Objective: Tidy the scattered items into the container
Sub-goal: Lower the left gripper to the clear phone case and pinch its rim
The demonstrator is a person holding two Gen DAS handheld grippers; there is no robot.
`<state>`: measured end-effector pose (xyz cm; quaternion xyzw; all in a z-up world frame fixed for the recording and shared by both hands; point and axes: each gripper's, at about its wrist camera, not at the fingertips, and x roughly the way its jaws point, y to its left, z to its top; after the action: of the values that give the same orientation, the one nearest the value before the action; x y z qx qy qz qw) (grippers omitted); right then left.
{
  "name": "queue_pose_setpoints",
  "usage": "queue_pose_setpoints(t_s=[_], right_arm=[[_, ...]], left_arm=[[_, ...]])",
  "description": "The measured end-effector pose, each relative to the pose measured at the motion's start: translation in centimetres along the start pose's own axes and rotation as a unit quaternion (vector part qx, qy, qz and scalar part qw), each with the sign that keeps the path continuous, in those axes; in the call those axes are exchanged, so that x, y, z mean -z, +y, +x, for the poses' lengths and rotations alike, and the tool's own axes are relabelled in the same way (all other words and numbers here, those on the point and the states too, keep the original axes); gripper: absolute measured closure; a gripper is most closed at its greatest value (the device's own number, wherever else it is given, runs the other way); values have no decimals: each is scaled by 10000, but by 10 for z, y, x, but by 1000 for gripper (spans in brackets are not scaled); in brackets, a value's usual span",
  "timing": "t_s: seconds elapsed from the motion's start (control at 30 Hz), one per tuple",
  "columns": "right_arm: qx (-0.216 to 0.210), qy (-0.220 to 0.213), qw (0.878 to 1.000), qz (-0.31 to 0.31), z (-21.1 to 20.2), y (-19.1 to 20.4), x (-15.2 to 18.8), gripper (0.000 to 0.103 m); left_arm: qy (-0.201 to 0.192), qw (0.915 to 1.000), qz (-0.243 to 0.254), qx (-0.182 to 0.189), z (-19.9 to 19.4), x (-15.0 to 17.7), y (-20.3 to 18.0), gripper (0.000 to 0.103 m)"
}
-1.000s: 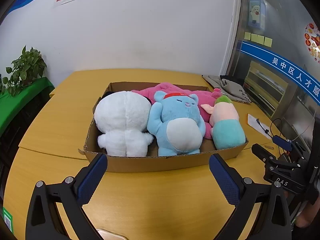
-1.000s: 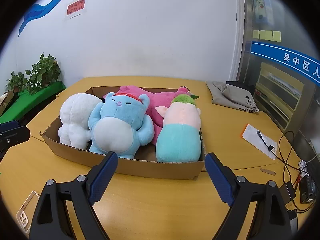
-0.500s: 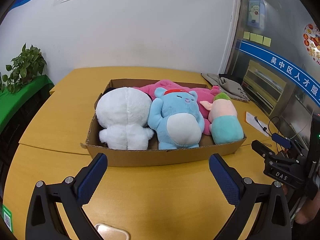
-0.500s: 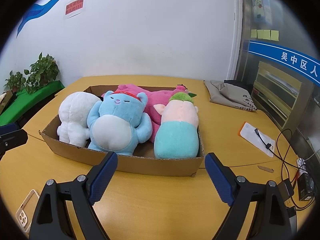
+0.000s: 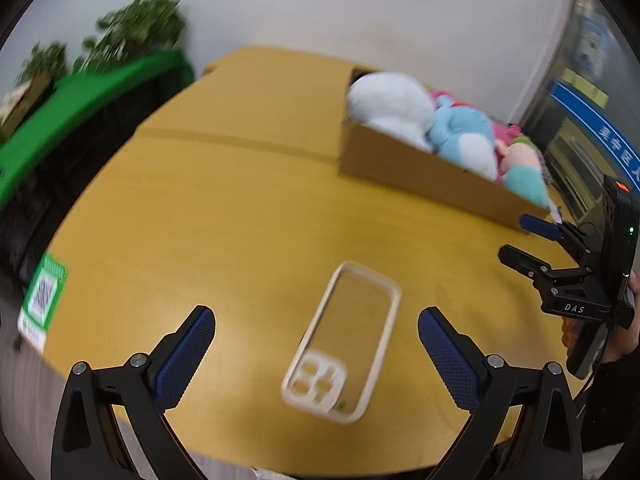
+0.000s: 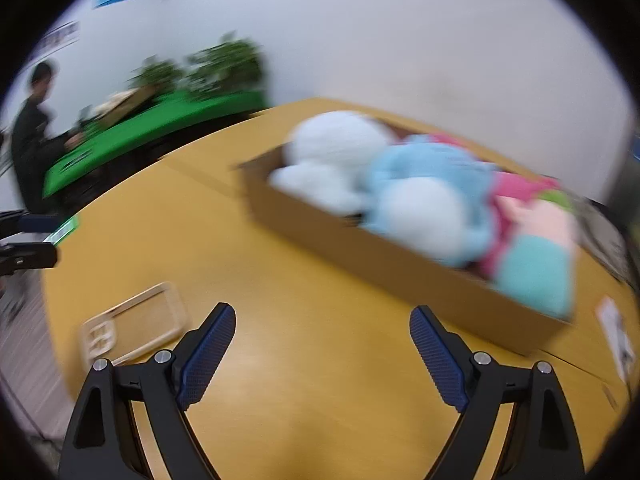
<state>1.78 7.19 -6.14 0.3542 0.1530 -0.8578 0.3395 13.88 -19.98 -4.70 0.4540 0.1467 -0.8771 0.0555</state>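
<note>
A pale, clear-backed phone case (image 5: 342, 342) lies flat on the yellow counter (image 5: 224, 216), camera cut-outs toward the near edge, directly ahead of the left claw (image 5: 316, 354), whose blue-padded fingers stand wide apart and hold nothing. Beyond it, well apart, a shallow cardboard box (image 5: 420, 170) carries a white plush (image 5: 390, 110), a blue plush (image 5: 466, 136) and pink and teal ones side by side. The right claw (image 6: 322, 354) hovers over bare counter near the box, equally wide open and empty. Potted plants (image 5: 132, 28) sit blurred behind a green ledge.
</note>
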Motion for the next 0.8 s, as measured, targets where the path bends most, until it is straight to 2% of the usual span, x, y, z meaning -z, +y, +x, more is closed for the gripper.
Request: queue_pose_setpoints(t_s=[0.07,0.13,0.2,0.27,0.3,0.33,0.37,0.4,0.5,0.53,0.57,0.7,0.8], right_arm=[[-520,179,9983,-206,25,28,-2,14],[-846,272,9951,-428,47,53,-5,14],[-1002,320,9922,-663,68,74,-7,14],[-927,527,9903,-888,93,89,-7,18],[-838,643,9898,-956,103,91,-7,21],[-754,777,9891,-1002,114,92,-6,31],[-721,880,9884,-1008,122,92,-4,45],[-794,884,9885,-936,124,90,-3,45],[-912,865,9882,-873,120,86,1,70],[-965,876,9873,-908,117,87,4,87],[-988,884,9869,-919,114,88,7,97],[-806,888,9899,-758,101,78,22,98],[-694,757,9935,-496,85,64,27,99]], left_arm=[[188,9996,-191,23,8,16,9,1],[369,9987,-330,116,18,28,15,4],[603,9965,-535,216,31,36,17,8],[773,9942,-685,285,42,40,17,19],[876,9925,-792,302,49,43,18,26],[981,9909,-874,307,55,44,19,35],[1049,9898,-920,289,61,46,18,38],[952,9915,-862,232,59,44,15,43],[1017,9908,-881,171,64,42,10,73],[1049,9907,-857,108,67,41,9,83],[1053,9911,-819,22,68,40,7,86],[1076,9908,-819,112,73,37,3,91],[972,9938,-541,96,72,25,-13,94]])
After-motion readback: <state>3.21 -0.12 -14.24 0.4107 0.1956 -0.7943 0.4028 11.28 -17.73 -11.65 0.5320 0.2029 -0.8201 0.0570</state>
